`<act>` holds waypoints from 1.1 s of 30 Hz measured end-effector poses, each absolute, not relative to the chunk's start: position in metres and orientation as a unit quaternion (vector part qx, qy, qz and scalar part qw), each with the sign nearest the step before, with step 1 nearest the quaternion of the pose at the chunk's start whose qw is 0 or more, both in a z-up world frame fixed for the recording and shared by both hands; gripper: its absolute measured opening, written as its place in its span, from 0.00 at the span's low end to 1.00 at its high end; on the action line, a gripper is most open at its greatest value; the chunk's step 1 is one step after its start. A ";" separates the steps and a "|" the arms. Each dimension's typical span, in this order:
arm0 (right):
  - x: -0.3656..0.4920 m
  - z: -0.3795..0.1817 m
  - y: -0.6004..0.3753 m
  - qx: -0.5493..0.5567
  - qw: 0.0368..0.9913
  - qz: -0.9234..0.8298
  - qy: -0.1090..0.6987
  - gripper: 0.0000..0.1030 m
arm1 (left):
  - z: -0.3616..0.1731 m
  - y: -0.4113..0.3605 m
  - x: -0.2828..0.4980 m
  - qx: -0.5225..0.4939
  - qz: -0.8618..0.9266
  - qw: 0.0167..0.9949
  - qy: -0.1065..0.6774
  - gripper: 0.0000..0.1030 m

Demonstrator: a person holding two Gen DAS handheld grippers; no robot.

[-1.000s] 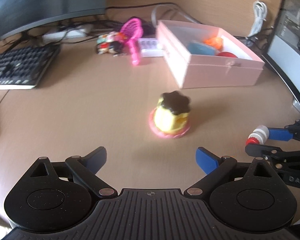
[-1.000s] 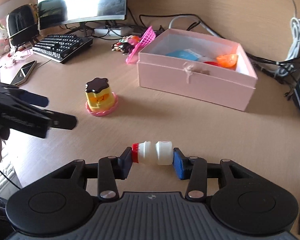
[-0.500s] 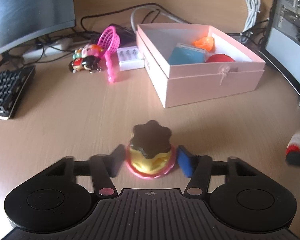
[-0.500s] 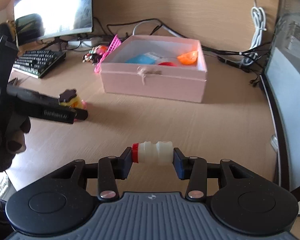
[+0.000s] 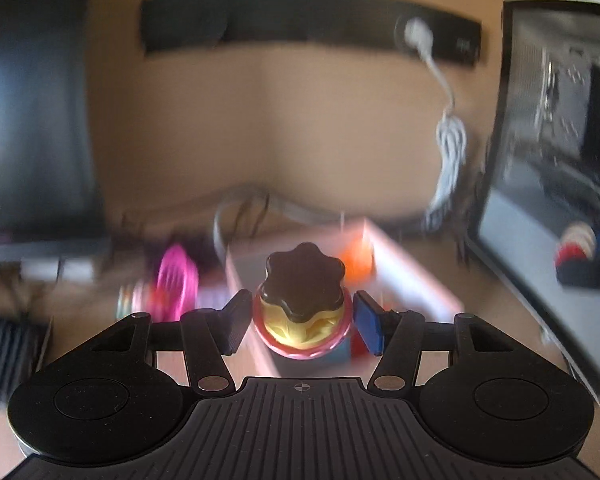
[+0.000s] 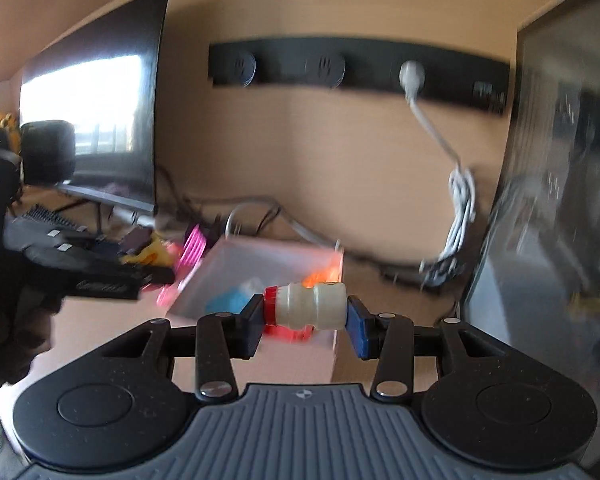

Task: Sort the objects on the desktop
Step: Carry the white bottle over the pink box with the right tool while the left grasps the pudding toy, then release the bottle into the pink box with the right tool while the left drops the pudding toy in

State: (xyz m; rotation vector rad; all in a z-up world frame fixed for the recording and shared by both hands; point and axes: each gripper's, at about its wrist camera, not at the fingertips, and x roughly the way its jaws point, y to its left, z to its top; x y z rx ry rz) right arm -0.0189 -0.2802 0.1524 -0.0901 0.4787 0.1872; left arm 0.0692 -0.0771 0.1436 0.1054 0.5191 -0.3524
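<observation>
My left gripper (image 5: 300, 326) is shut on a toy pudding (image 5: 302, 312), yellow with a dark brown top and a pink base, and holds it in the air in front of the pink box (image 5: 404, 276). My right gripper (image 6: 306, 320) is shut on a small white bottle with a red cap (image 6: 306, 306), held sideways above the near side of the pink box (image 6: 260, 264). The box holds a blue item (image 6: 230, 300), an orange item (image 6: 320, 276) and a red item (image 6: 288, 332). The left gripper shows at the left of the right wrist view (image 6: 100, 280). Both views are blurred.
A pink toy racket (image 5: 178, 280) and small figures (image 5: 134, 300) lie left of the box. A keyboard (image 5: 4, 344) and monitor (image 5: 32, 120) are at the left, a second screen (image 5: 560, 200) at the right. A white cable (image 5: 450, 148) hangs on the back wall.
My left gripper closed on the toy pudding and lifted it off the desk toward the box. My right gripper carried the bottle up and over the box. Both cameras tilted upward.
</observation>
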 end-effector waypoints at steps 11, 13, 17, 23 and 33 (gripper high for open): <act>0.030 0.147 -0.277 -0.035 0.962 0.081 0.257 0.41 | 0.101 -0.053 0.066 0.026 -0.164 0.923 0.347 0.92; 0.044 0.144 -0.276 -0.020 0.959 0.084 0.269 0.41 | 0.081 -0.038 0.053 0.019 -0.155 0.912 0.380 0.92; 0.081 0.143 -0.266 0.006 0.954 0.090 0.285 0.41 | 0.049 -0.017 0.028 -0.001 -0.133 0.892 0.433 0.92; 0.161 0.141 -0.253 0.068 0.949 0.073 0.300 0.46 | 0.046 0.020 0.015 -0.037 -0.092 0.896 0.433 0.98; 0.191 0.098 -0.149 0.022 0.922 0.143 0.360 0.47 | 0.034 0.078 0.007 -0.063 -0.039 0.893 0.443 0.98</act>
